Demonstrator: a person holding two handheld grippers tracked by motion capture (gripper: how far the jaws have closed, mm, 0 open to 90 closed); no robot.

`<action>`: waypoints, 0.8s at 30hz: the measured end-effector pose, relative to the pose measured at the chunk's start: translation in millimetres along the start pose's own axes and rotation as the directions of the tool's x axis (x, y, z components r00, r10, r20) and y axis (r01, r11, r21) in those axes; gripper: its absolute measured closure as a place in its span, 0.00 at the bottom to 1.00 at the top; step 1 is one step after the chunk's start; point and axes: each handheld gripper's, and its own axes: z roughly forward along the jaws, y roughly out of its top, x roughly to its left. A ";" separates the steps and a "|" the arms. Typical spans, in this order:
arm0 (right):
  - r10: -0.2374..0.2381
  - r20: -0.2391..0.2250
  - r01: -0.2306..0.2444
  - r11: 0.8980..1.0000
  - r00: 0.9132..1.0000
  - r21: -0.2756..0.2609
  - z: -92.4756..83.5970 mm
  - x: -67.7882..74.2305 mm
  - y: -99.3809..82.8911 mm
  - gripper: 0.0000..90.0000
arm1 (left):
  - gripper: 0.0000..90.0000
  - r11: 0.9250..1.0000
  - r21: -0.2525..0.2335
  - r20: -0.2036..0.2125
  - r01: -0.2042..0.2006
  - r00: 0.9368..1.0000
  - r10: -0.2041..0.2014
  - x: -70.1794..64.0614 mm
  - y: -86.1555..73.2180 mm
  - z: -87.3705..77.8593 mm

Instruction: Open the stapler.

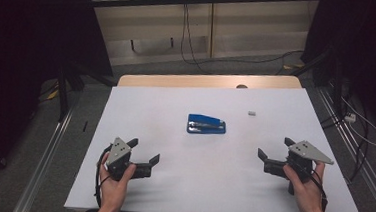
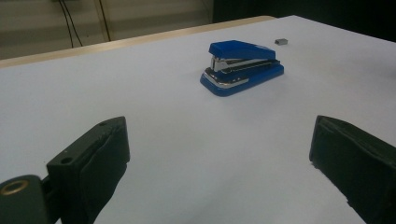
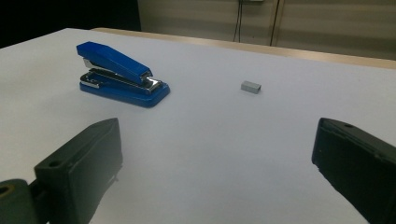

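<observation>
Nearest me, both hands sit low at the front edge of the white table [image 1: 169, 195]. Left gripper [image 1: 146, 158] and right gripper [image 1: 272, 153] rest well apart, each with its black jaws spread wide and holding nothing. Between them and farther back I see a blue metal-trimmed stapler [image 1: 206, 124] lying flat near the table's middle. Off to its right, apart from it, lies a small grey block of staples [image 1: 251, 112].
</observation>
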 end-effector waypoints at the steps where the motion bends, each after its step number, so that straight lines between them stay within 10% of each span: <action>1: -0.011 -0.010 0.011 1.000 1.000 0.001 1.5 1.5 0.4 0.02 | 0.06 1.000 0.006 0.010 0.004 1.000 -0.004 0.7 0.6 0.1; 24: -0.060 -0.093 0.060 0.998 0.994 -0.002 21.9 18.8 10.8 0.02 | 0.06 0.999 0.045 0.109 -0.019 0.994 0.014 -5.0 10.2 31.7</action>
